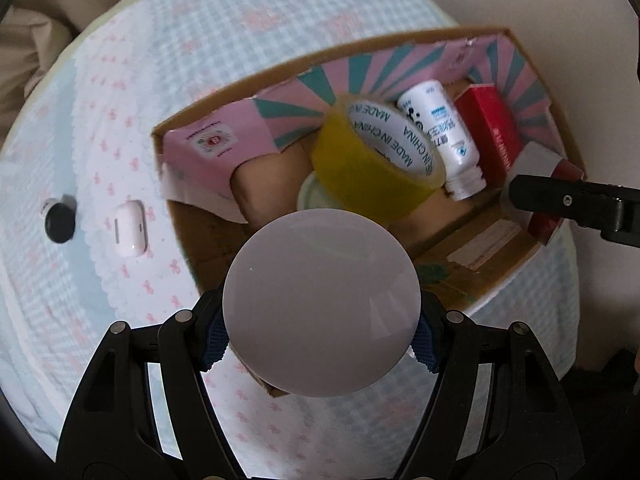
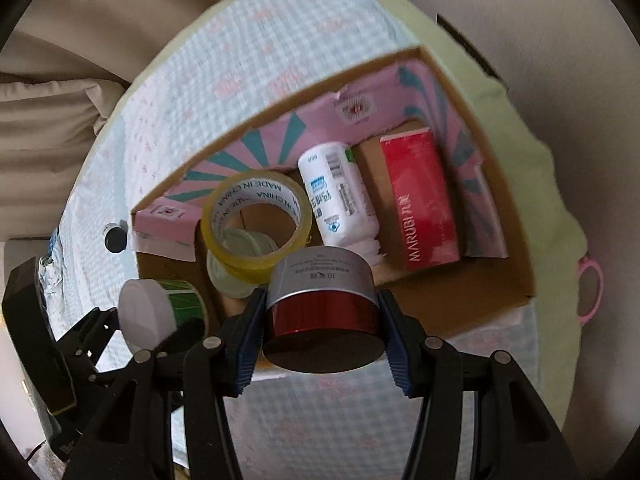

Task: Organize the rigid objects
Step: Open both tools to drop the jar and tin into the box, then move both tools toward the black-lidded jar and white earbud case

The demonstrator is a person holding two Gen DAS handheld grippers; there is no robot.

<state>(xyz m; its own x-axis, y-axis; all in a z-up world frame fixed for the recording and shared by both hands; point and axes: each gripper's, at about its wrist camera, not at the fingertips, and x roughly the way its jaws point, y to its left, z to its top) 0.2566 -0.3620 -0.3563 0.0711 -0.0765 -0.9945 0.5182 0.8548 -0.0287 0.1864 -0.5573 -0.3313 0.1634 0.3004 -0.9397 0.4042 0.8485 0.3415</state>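
My left gripper [image 1: 320,340] is shut on a green bottle with a round white cap [image 1: 320,304], held over the near edge of the cardboard box [image 1: 192,240]; the bottle also shows in the right wrist view [image 2: 160,312]. My right gripper [image 2: 320,320] is shut on a red jar with a silver base [image 2: 322,308], held above the box's near rim [image 2: 460,316]. Inside the box lie a yellow tape roll [image 2: 256,224], a white bottle [image 2: 340,200], a red carton [image 2: 420,200] and a small clear jar [image 2: 232,280].
The box stands on a round table with a checked cloth [image 1: 120,120]. A white earbud case [image 1: 130,228] and a small black round object [image 1: 60,220] lie on the cloth left of the box. A pink ring [image 2: 592,292] hangs at the table's right edge.
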